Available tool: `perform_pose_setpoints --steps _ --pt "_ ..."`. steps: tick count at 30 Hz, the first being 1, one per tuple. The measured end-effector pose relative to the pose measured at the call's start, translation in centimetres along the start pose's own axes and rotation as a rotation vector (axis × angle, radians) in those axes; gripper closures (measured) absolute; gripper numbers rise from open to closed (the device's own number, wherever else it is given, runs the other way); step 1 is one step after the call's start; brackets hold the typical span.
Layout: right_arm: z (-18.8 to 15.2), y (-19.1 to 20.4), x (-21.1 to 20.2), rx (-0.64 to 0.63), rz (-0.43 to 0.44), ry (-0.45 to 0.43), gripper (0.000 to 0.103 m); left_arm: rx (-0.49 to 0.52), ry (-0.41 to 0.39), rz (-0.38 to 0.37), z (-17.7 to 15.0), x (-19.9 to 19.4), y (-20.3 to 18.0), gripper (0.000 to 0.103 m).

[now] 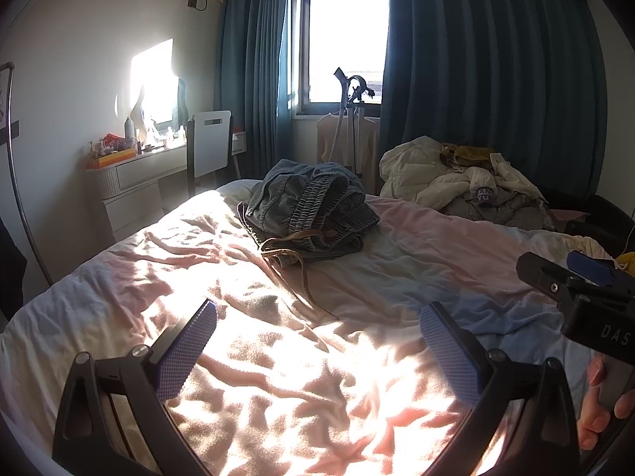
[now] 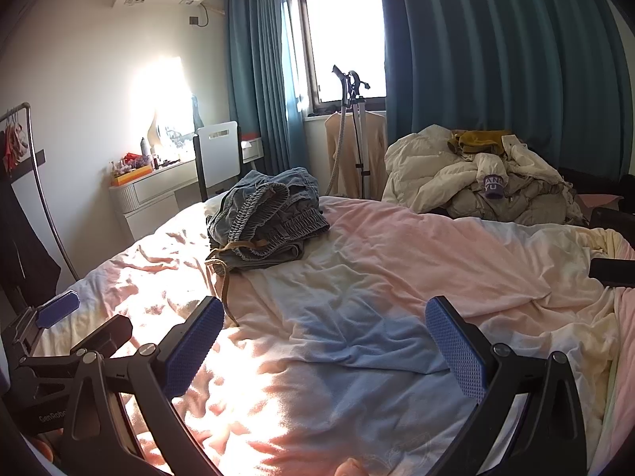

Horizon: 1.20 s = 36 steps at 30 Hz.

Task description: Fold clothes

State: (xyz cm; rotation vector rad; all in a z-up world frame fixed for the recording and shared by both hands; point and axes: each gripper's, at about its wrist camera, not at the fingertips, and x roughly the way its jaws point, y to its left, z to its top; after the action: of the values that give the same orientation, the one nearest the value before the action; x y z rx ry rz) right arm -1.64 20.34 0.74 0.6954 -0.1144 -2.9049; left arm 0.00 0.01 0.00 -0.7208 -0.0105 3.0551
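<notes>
The left tool (image 1: 317,341) and right tool (image 2: 323,335) hover over the bed (image 1: 397,269), jaws spread wide with nothing between them. The crumpled denim garment (image 1: 309,210) lies on the blanket at twelve o'clock of the left tool, eleven o'clock of the right.

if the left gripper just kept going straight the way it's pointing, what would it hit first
Most likely the pink bedspread. The left gripper tilts downward with open, empty jaws, so it should meet the sunlit cover before the crumpled denim shorts farther ahead, though the fisheye makes depth uncertain.
</notes>
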Motion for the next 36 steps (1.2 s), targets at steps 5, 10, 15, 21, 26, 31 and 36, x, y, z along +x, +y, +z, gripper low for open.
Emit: perform_pose_setpoints --steps 5,10,15,21,26,31,36 --pt "-0.2 0.3 -0.02 -0.005 0.002 0.002 0.0 0.006 -0.005 0.002 -0.04 -0.08 -0.2 0.0" --pt "-0.42 -0.16 0.22 -0.005 0.006 0.005 0.0 0.006 -0.006 0.001 -0.02 -0.13 -0.28 0.0" --pt "-0.3 0.15 0.31 -0.011 0.003 0.007 0.0 0.005 -0.005 -0.001 0.03 0.24 -0.04 0.0" --pt "-0.41 0.26 0.32 -0.016 0.003 0.004 0.0 0.007 -0.008 -0.003 0.0 -0.13 -0.1 0.0" --pt "-0.36 0.21 0.3 -0.016 0.004 0.002 0.0 0.007 -0.004 0.003 0.03 -0.07 -0.17 0.0" --pt "-0.29 0.2 0.34 -0.015 0.004 0.002 0.0 0.009 -0.005 0.002 -0.01 -0.03 -0.18 0.0" --pt "-0.26 0.2 0.42 -0.015 0.005 0.004 0.0 0.011 -0.003 0.001 -0.05 0.08 -0.17 0.0"
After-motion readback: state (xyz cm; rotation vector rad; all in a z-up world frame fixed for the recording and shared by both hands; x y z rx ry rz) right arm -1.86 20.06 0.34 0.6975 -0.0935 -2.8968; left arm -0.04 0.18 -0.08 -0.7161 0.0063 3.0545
